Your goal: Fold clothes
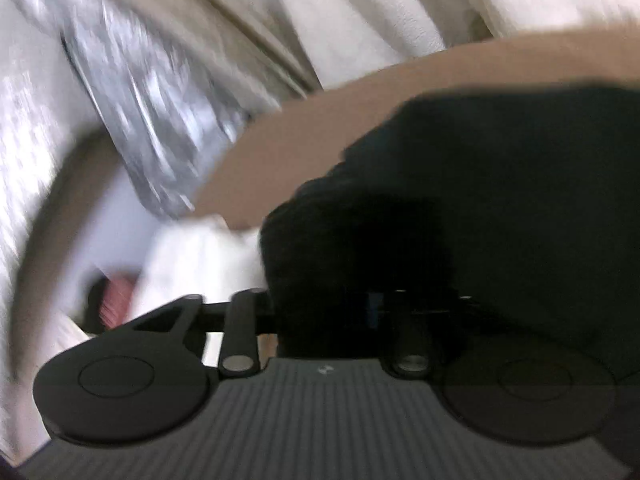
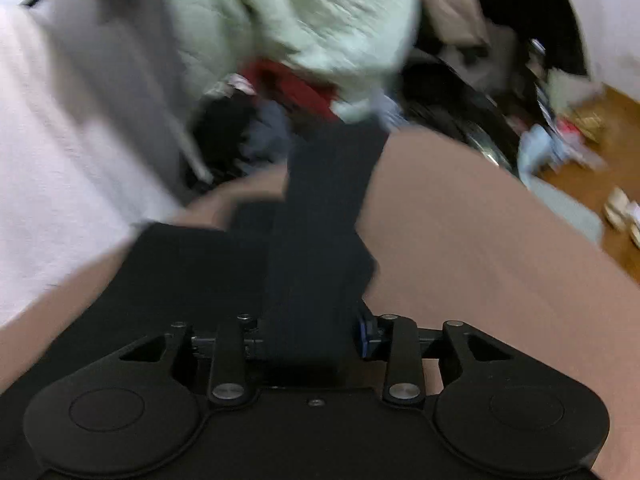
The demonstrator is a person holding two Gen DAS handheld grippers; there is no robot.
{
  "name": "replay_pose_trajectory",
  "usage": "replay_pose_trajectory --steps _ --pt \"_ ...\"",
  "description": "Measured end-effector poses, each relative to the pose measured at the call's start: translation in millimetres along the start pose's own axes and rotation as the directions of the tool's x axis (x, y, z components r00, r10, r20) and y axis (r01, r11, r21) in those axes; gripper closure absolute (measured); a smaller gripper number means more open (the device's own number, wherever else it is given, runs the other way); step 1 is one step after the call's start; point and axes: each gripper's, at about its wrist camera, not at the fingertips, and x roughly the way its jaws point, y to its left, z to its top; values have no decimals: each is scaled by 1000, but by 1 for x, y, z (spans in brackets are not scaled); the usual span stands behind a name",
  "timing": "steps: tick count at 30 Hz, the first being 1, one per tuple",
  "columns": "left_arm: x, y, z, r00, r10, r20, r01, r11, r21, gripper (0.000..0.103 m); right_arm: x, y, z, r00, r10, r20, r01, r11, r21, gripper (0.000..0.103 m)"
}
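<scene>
Both views are smeared by motion. In the left wrist view a black garment lies on a brown surface and drapes over my left gripper, hiding both fingers. In the right wrist view a long band of the dark garment runs forward from between the jaws of my right gripper across the brown surface. The jaws stand partly apart. One blue pad shows just beside the cloth's right edge and the other finger is covered.
A pale green fluffy garment and a red item are piled beyond the brown surface. White cloth lies left, and a cluttered wooden floor is far right. A shiny grey patterned thing and cream fabric lie ahead.
</scene>
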Motion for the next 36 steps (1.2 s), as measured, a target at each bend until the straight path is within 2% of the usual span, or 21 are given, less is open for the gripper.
replay_pose_trajectory --steps 2,4,7,10,13,14,15,16,17,18,21,23,24,27,28,29,30,31,33,34,36 --pt "-2 -20 -7 997 52 57 -57 994 95 60 -6 -17 5 1000 22 3 -22 998 56 63" --pt "-4 -28 -7 996 51 75 -59 992 109 60 -15 -24 10 1000 2 7 -2 998 56 62" --pt "-6 -19 -6 999 -5 48 3 999 34 59 -14 -41 19 1000 23 20 -26 993 117 58" --pt "-7 -7 -9 996 -86 27 87 996 -25 50 -3 -60 19 986 164 0 -159 956 248 49" --pt "-9 5 -21 990 -139 22 139 990 -29 46 6 -63 19 977 212 40 -214 934 286 47" --pt "-11 6 -25 989 -148 28 148 989 -29 48 10 -60 24 973 227 44 -231 933 275 57" --pt "-9 7 -28 989 -145 23 146 989 -21 54 12 -54 28 972 231 38 -233 943 236 77" --pt "1 10 -28 992 -123 -18 123 992 -4 81 7 -44 31 976 213 48 -218 962 165 91" --pt "13 13 -28 993 -102 -66 103 995 10 88 -6 -32 31 978 190 87 -197 977 84 91" --pt "24 16 -25 987 -92 -129 93 996 3 88 -22 -21 32 973 178 146 -181 984 3 92" --pt "30 28 -18 984 -100 -148 86 992 -94 88 -89 -5 42 898 171 406 -112 980 -164 98" --pt "30 28 -12 988 -87 -128 74 992 -104 88 -116 -7 47 853 118 508 -46 987 -152 98" --pt "31 24 -11 989 -75 -129 63 993 -96 87 -119 -10 49 850 89 519 -23 991 -132 97" --pt "34 12 -9 991 -38 -131 29 997 -73 86 -69 -34 45 947 -32 319 47 998 -38 96" --pt "32 9 -10 992 -26 -126 18 998 -63 83 -51 -41 38 970 -78 230 82 997 -11 95" --pt "30 7 -11 993 -18 -114 12 999 -51 82 -35 -49 29 984 -114 137 112 993 22 87" --pt "26 6 -13 995 -15 -101 10 999 -49 80 -27 -57 24 989 -131 73 127 990 56 83" --pt "22 6 -15 996 -12 -88 8 999 -47 74 -31 -65 24 991 -120 58 114 989 95 84" --pt "11 10 -22 998 -26 -65 22 997 -69 61 -39 -79 23 995 -96 29 89 981 172 69" --pt "5 14 -26 998 -40 -52 36 996 -88 57 -45 -85 24 996 -82 21 76 976 206 53" --pt "-18 24 -37 998 -66 -5 65 991 -113 53 -64 -92 28 999 -35 21 29 968 249 49"
